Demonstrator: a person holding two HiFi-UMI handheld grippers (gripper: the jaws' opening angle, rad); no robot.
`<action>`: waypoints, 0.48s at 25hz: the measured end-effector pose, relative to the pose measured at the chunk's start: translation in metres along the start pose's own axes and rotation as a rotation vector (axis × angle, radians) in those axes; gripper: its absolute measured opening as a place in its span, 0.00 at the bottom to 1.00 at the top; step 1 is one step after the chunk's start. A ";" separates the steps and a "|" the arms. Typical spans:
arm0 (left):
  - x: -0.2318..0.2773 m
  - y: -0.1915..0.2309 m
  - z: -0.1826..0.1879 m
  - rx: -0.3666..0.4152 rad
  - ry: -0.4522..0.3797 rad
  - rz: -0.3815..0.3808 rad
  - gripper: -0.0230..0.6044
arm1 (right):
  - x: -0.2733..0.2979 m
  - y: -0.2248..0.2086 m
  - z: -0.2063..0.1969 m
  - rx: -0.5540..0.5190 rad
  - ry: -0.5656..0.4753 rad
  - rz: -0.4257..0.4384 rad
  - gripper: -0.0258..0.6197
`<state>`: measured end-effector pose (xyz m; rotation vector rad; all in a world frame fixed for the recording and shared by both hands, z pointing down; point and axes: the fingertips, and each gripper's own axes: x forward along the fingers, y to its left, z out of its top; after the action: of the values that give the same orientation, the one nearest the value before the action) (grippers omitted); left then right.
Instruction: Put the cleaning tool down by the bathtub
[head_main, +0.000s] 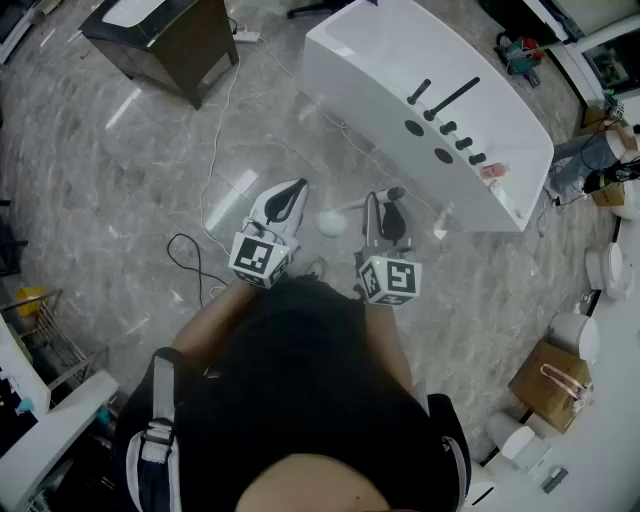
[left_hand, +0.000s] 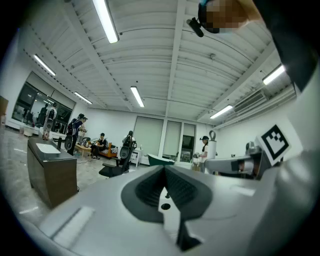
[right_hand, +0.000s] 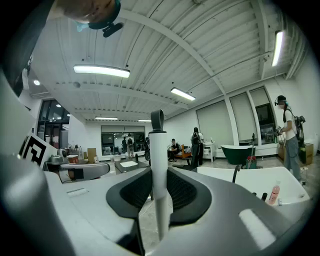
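The cleaning tool (head_main: 333, 222) is a white stick with a round white head and a dark loop at its other end. In the head view it hangs over the marble floor, just in front of the white bathtub (head_main: 380, 60). My right gripper (head_main: 386, 203) is shut on its handle. In the right gripper view the handle (right_hand: 158, 155) stands upright between the dark pads of my right gripper (right_hand: 159, 176), with the bathtub (right_hand: 250, 180) at the right. My left gripper (head_main: 291, 190) is beside it to the left, shut with nothing in it; its jaws (left_hand: 165, 172) meet.
Black taps (head_main: 441, 100) and a pink bottle (head_main: 493, 172) sit on the tub's rim. A dark cabinet (head_main: 165, 35) stands at the far left, with a white cable (head_main: 214, 150) across the floor. White containers and a paper bag (head_main: 553, 385) line the right side.
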<state>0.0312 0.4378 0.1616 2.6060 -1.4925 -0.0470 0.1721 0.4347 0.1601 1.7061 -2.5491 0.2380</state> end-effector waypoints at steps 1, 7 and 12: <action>-0.002 0.001 -0.001 -0.001 0.000 0.000 0.05 | 0.000 0.002 -0.001 -0.002 0.000 0.001 0.18; -0.010 0.006 -0.003 -0.005 -0.003 -0.001 0.05 | 0.000 0.013 -0.003 -0.005 0.000 0.002 0.18; -0.015 0.013 -0.002 -0.003 -0.003 -0.005 0.05 | 0.004 0.019 -0.006 0.006 0.014 -0.004 0.19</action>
<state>0.0130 0.4446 0.1646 2.6091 -1.4855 -0.0532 0.1533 0.4393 0.1651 1.7055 -2.5372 0.2569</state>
